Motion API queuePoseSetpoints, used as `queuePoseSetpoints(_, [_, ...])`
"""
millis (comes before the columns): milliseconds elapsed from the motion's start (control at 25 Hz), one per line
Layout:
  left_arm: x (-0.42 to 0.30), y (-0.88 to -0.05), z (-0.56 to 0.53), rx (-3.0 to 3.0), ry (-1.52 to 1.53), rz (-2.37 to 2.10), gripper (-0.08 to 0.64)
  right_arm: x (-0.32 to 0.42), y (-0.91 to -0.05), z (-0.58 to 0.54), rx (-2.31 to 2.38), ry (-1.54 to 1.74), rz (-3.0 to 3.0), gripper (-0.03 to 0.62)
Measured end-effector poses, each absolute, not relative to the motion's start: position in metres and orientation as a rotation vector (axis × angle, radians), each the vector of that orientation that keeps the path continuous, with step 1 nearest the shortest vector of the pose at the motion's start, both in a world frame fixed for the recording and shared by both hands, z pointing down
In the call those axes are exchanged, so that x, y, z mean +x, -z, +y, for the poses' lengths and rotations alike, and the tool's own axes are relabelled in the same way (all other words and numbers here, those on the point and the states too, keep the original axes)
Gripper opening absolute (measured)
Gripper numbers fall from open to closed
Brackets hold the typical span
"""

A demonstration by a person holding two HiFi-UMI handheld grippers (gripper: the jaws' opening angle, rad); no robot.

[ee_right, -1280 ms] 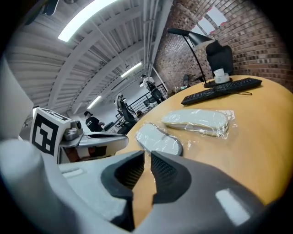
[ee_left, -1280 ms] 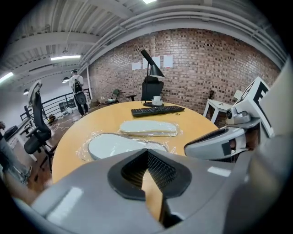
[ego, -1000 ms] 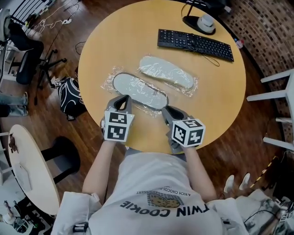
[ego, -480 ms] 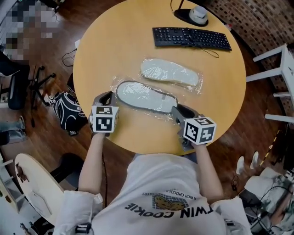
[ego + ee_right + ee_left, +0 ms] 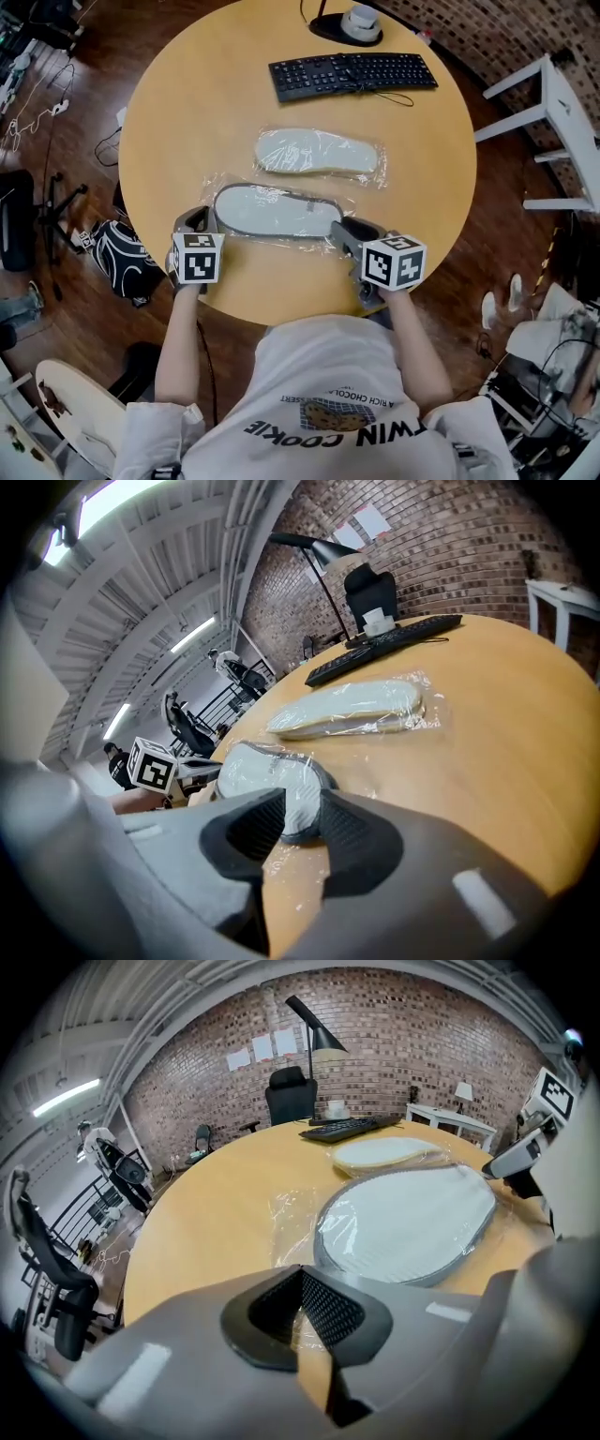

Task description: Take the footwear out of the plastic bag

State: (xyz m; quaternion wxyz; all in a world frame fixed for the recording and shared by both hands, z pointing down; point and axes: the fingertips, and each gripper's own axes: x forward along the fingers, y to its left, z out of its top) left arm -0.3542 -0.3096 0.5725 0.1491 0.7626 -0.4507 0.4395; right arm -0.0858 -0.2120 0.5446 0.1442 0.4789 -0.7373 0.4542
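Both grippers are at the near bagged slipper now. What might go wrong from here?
The left gripper looks shut on the thin film of the clear plastic bag; a pull might tear it or slip off.
The right gripper has just been opening its jaws, with the end of the grey-rimmed white slipper between them; closing may pinch film too, dragging bag and slipper together.

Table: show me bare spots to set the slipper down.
Bare table left of the keyboard and far slipper; another patch right of both slippers. Crowded: near edge, left gripper and right gripper at the near slipper's plastic bag.
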Motion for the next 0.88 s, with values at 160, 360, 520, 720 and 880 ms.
queuePoseSetpoints(160, [-0.354,-0.578,-0.311,2.191,-1.274,-1.284,0.005,-0.083,-0.547,-0.211,1.362,-1.372,-2.136,0.101])
queuePoseSetpoints(360, [-0.354,-0.577,-0.310,2.196,-1.300,-1.264,0.005,-0.082,-0.546,-0.211,1.321,-1.449,-2.152,0.122])
queuePoseSetpoints(520, [-0.353,-0.575,-0.312,2.198,-1.296,-1.264,0.005,-0.077,-0.545,-0.212,1.291,-1.440,-2.139,0.156])
queuePoseSetpoints(720, [-0.353,-0.575,-0.311,2.200,-1.293,-1.259,0.005,-0.083,-0.553,-0.211,1.152,-1.464,-2.154,0.156])
queuePoseSetpoints(880, [-0.353,-0.575,-0.313,2.213,-1.294,-1.262,0.005,-0.081,-0.561,-0.216,1.065,-1.477,-2.137,0.156])
